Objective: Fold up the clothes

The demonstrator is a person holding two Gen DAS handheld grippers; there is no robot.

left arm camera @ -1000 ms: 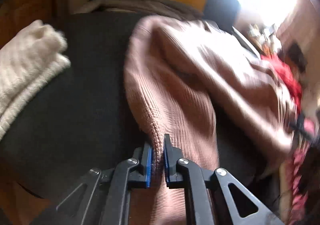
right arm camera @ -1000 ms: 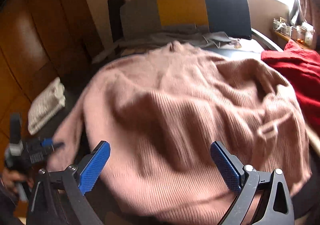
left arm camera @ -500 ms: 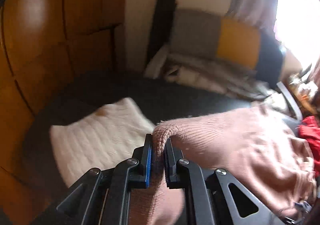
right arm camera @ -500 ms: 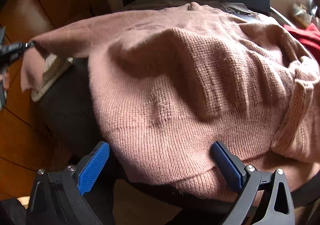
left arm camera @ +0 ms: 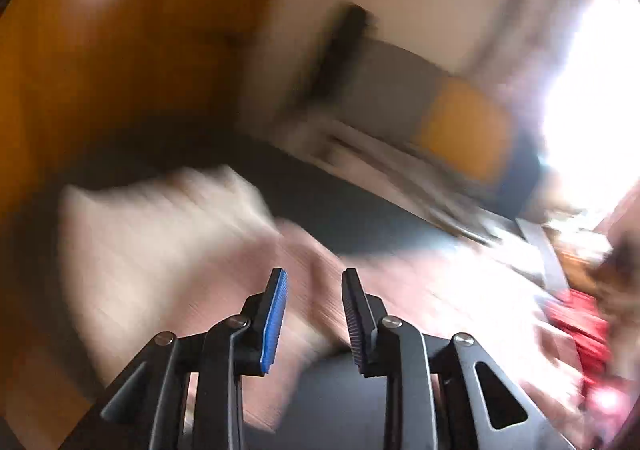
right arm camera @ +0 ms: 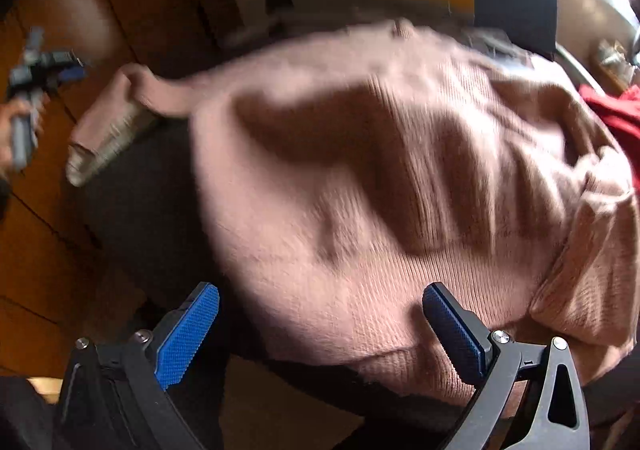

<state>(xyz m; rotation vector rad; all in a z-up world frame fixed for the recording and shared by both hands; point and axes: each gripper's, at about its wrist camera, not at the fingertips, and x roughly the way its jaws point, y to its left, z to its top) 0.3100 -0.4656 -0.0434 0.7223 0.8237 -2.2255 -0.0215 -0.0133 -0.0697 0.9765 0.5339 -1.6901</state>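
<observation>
- Half a second back our left gripper (left arm camera: 312, 314) was pinching the sleeve of the dusty-pink ribbed knit sweater (right arm camera: 380, 178); now its jaws are apart and the sleeve (right arm camera: 132, 90) lies dropped over the folded cream knit (right arm camera: 108, 146) at the left.
- Our right gripper (right arm camera: 320, 326) hangs wide apart over the near hem, clamping nothing.
- Sweater's body sits rumpled across the dark grey seat cushion (right arm camera: 140, 210), with a red garment (right arm camera: 616, 110) at the right.
- We'd say spreading is the step in hand: smooth those ridges and pull the sleeve clear of the cream pile so we're not folding in wrinkles.
</observation>
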